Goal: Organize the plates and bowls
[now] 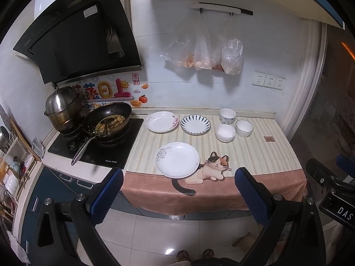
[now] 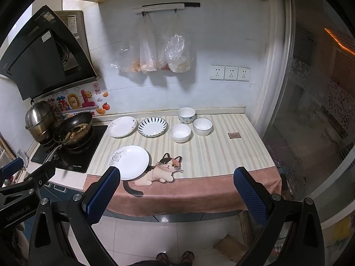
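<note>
Near the worktop's (image 1: 255,155) front edge lies a round glossy white plate (image 1: 177,160); two patterned plates (image 1: 162,121) and three ceramic bowls (image 1: 225,133) line the back; both textured-padded hand-held grippers, left hand-held gripper (image 1: 178,190) and right hand-held gripper (image 2: 176,189), gape empty.

"DAS" on right tool (image 1: 339,208); "GenRobot.AI" on left tool (image 2: 17,214).

Counter right half (image 2: 233,155) bare; plates (image 2: 153,126), bowls (image 2: 180,132) crowd back, wok (image 2: 74,128) left.
</note>
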Tool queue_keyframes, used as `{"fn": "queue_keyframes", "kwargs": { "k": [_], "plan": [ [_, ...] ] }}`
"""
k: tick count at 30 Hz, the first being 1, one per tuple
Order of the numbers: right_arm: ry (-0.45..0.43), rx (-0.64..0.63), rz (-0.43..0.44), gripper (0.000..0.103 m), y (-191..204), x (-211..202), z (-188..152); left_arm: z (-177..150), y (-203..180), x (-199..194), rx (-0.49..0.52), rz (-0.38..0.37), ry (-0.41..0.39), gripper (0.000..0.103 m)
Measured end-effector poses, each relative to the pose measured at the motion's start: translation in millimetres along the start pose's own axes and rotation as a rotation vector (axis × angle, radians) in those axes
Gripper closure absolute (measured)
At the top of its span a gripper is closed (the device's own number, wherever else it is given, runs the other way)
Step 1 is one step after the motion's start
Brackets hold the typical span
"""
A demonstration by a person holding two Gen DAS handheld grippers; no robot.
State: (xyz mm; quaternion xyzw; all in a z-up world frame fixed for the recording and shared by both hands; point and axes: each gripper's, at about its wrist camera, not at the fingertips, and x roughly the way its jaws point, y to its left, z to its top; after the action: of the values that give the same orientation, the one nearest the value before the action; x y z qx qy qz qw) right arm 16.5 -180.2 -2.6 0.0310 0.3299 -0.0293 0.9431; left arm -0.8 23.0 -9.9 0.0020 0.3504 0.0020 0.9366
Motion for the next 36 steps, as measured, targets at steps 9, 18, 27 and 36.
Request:
{"fn": "queue_keyframes", "kwargs": {
  "k": [9,18,27,36],
  "plan": [
    [-0.017,-0.001,0.007,0.0,0.7,-4.1,-1.8,1.6,-3.2,-4.1,-0.001,0.007,-0.005,0.0],
    [-0.022,0.0,0.008,0.0,-0.6,-7.5,-2.9,2.7,-3.7,-4.3,-0.002,0.007,-0.004,0.0],
    [-0.022,0.0,0.008,0.0,-0.8,-8.6,-4.0,3.1,-4.4,-4.6,-0.003,0.008,-0.003,0.0],
    [-0.022,-0.001,0.009,0.0,-0.9,-8.4,-3.6,4.5,-3.9,-5.1,-0.001,0.009,-0.005,0.0]
  ]
}}
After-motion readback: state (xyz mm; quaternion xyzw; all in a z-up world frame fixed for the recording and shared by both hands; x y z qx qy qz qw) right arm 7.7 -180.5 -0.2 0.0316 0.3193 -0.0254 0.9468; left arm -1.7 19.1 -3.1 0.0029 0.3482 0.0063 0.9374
